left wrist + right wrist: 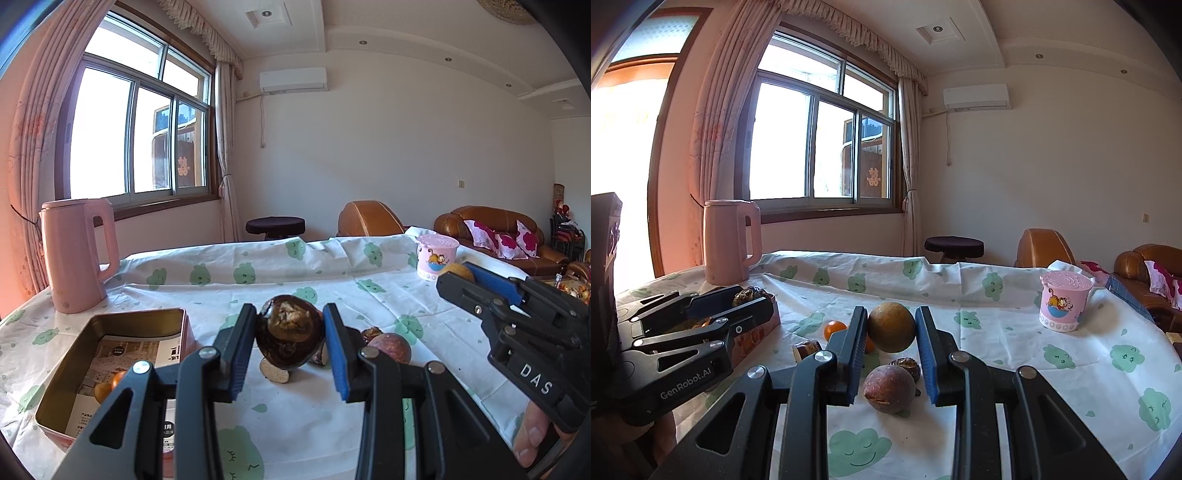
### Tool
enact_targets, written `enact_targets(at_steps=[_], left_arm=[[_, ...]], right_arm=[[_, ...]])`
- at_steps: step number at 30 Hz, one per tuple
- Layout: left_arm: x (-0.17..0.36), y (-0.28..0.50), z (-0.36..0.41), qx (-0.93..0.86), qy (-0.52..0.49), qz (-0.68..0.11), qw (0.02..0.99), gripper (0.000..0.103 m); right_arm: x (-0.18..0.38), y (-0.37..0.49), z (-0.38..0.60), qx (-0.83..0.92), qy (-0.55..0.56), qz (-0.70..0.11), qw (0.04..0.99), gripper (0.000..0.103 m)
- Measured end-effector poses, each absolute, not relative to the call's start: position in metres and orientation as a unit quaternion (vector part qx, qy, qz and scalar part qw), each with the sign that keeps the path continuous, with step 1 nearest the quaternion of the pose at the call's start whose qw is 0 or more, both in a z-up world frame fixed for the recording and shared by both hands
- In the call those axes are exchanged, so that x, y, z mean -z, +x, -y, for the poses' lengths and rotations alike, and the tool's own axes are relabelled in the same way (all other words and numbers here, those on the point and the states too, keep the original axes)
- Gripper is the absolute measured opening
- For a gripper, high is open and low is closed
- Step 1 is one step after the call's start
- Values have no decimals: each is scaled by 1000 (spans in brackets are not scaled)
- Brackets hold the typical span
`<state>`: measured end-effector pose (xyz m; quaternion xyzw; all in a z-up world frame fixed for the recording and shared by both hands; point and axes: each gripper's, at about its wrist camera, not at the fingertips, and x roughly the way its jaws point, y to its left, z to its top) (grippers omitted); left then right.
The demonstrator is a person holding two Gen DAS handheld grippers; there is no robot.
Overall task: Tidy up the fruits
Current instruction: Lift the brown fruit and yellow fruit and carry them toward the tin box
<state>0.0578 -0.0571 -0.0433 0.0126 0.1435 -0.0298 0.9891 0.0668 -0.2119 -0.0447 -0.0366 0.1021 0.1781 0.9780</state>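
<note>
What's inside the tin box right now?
Inside the tin box there are printed paper sheets lining the bottom and small orange fruits near the front. The left gripper, shut on a dark fruit, hides the near right corner.

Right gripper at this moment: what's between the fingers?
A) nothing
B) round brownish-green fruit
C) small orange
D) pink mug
B: in the right wrist view the right gripper is clamped on a round brownish-green fruit held off the tablecloth, while the small orange lies on the cloth and the pink mug stands far to the side.
</note>
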Motion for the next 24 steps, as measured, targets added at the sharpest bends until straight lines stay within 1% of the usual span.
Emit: enact_targets(at_steps=[5, 13, 24], left_arm=[[43, 55, 55, 27, 10, -140, 990, 39], [44, 53, 40, 18, 4, -151, 988, 39], [44, 53, 18, -10, 2, -160, 987, 39]], right_arm=[[44, 64, 211, -178, -38, -95, 979, 29], [42, 68, 209, -189, -22, -113, 975, 29], [26, 71, 175, -223, -40, -105, 968, 29]])
